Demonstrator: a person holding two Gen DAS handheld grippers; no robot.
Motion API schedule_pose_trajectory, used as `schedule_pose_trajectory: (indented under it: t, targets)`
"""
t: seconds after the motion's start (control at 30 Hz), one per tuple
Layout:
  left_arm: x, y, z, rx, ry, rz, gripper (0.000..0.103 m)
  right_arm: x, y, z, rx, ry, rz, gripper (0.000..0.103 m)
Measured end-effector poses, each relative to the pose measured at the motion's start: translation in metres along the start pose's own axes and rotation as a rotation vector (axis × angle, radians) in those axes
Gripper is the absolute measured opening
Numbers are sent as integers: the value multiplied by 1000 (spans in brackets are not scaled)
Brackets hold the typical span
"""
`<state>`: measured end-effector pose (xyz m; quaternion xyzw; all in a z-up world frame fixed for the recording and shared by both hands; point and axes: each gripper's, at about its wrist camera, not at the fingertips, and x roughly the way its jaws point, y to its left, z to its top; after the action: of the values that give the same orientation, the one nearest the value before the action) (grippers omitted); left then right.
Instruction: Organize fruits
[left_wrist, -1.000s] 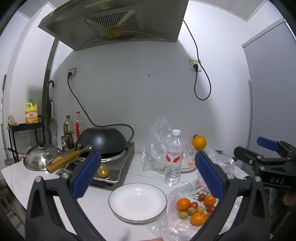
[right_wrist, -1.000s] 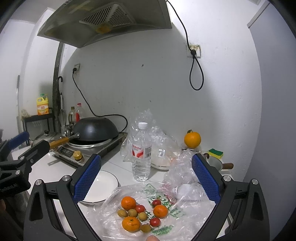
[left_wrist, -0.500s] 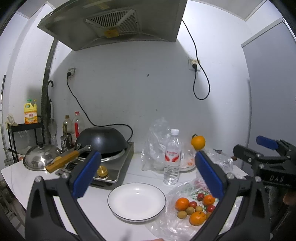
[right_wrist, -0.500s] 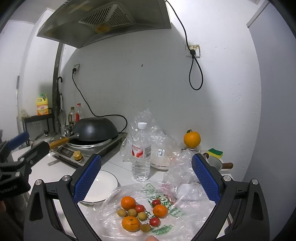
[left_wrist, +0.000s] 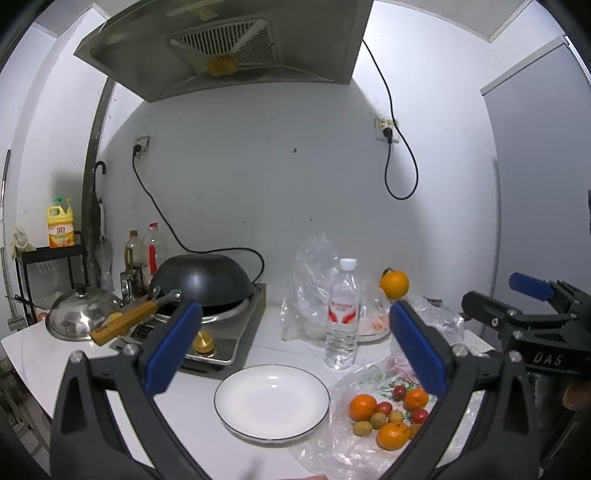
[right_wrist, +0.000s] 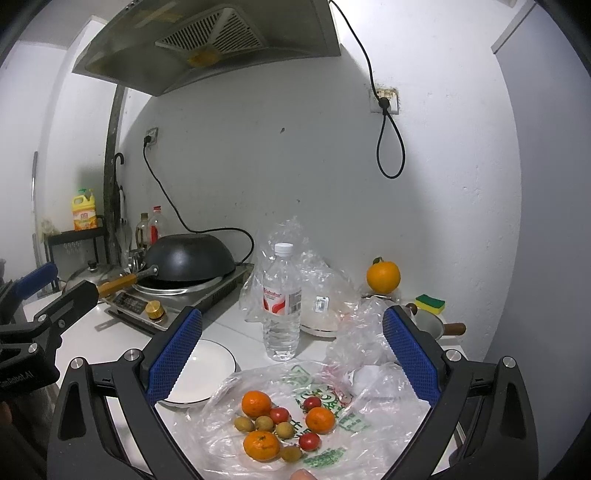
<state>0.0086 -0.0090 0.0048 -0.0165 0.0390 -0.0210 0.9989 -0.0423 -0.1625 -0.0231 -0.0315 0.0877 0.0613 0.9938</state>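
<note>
Small oranges (right_wrist: 256, 403), cherry tomatoes (right_wrist: 279, 414) and pale longans (right_wrist: 264, 423) lie together on a flat clear plastic bag (right_wrist: 332, 443). To the left of the bag sits an empty white plate (left_wrist: 271, 400), also seen at the left in the right wrist view (right_wrist: 207, 373). My right gripper (right_wrist: 291, 354) hangs open above the fruit pile, holding nothing. My left gripper (left_wrist: 295, 350) is open above the plate, also empty. The fruit pile (left_wrist: 388, 413) lies right of the plate in the left wrist view. Each gripper shows at the edge of the other's view.
A water bottle (right_wrist: 281, 302) stands behind the plate and bag. A black wok (left_wrist: 203, 284) rests on an induction cooker (left_wrist: 218, 339), with a steel lid (left_wrist: 83, 312) to its left. A large orange (right_wrist: 383, 277), crumpled bags and a sponge (right_wrist: 430, 303) sit at the back right.
Both grippers have barely shifted; the scene sits slightly lower and left in the left wrist view. Nothing was grasped or released.
</note>
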Motion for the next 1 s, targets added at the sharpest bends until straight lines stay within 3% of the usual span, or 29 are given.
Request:
schedule_pose_trajectory:
  t: [0.73,1.0]
  targets:
    - [5,2,-4,9,28,3,102,5,-7,-4,-10,18,-5,100]
    - [23,-13,-22,45,99,8,102,23,-36,-30,26,116,8,99]
